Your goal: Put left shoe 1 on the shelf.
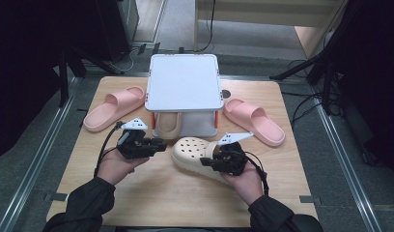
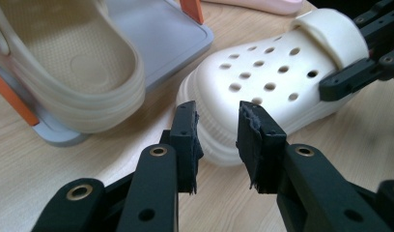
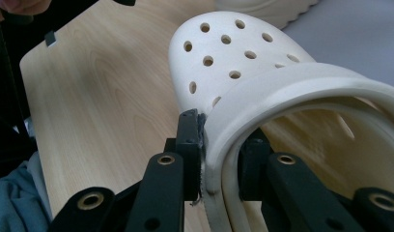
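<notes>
the step in hand looks like putting the cream clog (image 1: 197, 153) onto the lower shelf of the small rack (image 1: 184, 82), beside its mate.

going left to right: the left gripper (image 1: 159, 145) hovers just off the clog's toe, its jaws spread with nothing between them; in the left gripper view the pads point at the toe's ribbed edge but stay apart from it. the clog lies on the wooden table (image 1: 137, 193) in front of the rack, toe toward the left gripper, heel toward the right. the right gripper (image 1: 209, 162) pinches the rim at the heel opening, one pad outside the wall and one inside, the heel strap (image 3: 291, 82) arching above them.

to do it well, i'd judge the right grip should stay firm on that soft rim while the left steadies or nudges the toe, so the shoe turns to face the shelf mouth and slides in low, under the rack's white top.

around it: a second clog (image 1: 168, 126) already fills the left part of the lower shelf, so the free room is to its right. the orange posts (image 1: 216, 117) narrow the entry. a pink slide (image 1: 113, 108) lies left of the rack and another pink slide (image 1: 255, 122) right of it, the latter near the clog's likely path.
</notes>
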Motion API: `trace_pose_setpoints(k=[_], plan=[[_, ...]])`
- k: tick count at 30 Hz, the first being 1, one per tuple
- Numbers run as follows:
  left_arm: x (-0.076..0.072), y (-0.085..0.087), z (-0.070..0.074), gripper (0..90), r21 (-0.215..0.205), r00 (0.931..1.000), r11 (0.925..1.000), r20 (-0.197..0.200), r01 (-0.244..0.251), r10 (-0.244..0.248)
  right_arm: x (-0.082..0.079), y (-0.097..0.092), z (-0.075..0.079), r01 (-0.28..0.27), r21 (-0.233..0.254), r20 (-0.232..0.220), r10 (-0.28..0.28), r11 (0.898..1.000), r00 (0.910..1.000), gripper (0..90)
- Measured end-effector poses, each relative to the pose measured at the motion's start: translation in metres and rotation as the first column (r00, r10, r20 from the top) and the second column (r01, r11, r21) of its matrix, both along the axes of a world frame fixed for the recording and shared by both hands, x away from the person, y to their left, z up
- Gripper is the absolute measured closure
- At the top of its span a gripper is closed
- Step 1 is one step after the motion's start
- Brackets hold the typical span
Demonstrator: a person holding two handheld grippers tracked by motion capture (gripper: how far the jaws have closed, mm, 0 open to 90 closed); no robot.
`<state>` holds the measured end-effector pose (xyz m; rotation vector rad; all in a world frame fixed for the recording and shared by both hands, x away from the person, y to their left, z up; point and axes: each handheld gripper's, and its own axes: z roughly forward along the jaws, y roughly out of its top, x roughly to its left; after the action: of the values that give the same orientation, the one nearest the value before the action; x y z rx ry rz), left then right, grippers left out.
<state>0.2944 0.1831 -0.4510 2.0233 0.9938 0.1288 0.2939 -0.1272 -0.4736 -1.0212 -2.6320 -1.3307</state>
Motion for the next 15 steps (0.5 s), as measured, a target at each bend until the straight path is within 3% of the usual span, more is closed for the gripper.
trace_pose_setpoints(k=[7, 11, 15], plan=[[-0.005, 0.002, -0.002, 68.2, 0.001, 0.9999, 1.0, -0.008, -0.01, 0.01, 0.001, 0.02, -0.01, -0.061, -0.026, -0.009, 0.061, 0.998, 0.9981, 76.5], [-0.006, 0.001, -0.005, 67.2, 0.003, 0.9995, 0.9998, -0.025, -0.019, 0.019, 0.001, 0.024, -0.014, -0.082, -0.058, 0.019, 0.083, 0.995, 0.9963, 76.2], [-0.008, 0.0, -0.006, 66.9, 0.008, 0.9996, 0.9999, -0.026, -0.013, 0.013, 0.0, 0.023, -0.014, -0.09, -0.053, 0.044, 0.092, 0.995, 0.9948, 71.1]])
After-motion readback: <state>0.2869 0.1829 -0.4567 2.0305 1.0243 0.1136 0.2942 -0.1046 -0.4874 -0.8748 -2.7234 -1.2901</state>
